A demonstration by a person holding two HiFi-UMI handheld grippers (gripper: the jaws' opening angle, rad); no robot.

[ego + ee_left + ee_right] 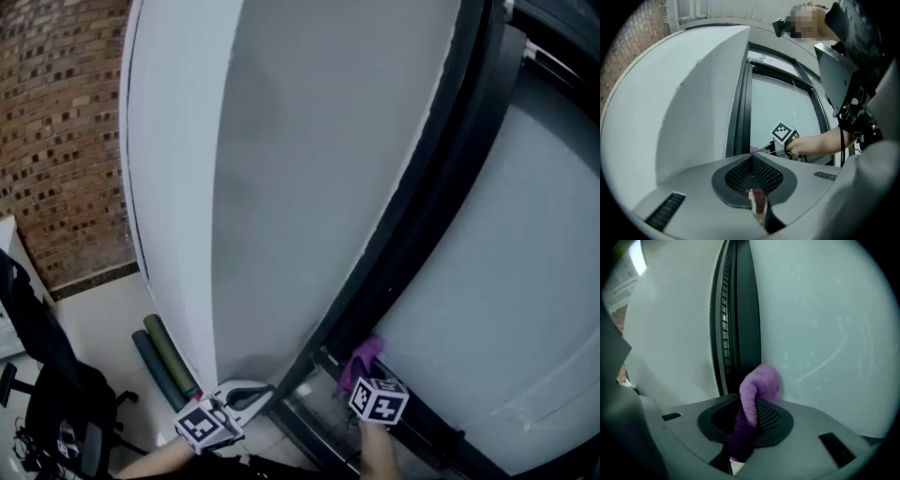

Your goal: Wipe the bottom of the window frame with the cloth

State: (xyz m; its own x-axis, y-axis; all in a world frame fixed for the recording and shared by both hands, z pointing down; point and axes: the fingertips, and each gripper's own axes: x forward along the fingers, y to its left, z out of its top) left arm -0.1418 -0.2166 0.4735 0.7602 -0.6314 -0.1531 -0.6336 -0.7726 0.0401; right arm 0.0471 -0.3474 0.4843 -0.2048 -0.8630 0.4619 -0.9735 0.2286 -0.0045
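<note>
A purple cloth (364,359) is pressed against the lower part of the dark window frame (412,187), where it meets the glass. My right gripper (363,373) is shut on the cloth (758,389), which bulges out past the jaws and touches the glass beside the frame (738,324). My left gripper (265,390) hovers just left of the frame, near the white wall, shut with nothing in it. In the left gripper view its jaws (751,157) meet, and beyond them are the frame (743,112) and the right gripper's marker cube (783,132).
A white wall (281,169) runs left of the frame, frosted glass (506,281) right of it. Two rolled mats (161,361) lie on the floor by the wall. A black chair (47,384) and a brick wall (56,122) stand at left.
</note>
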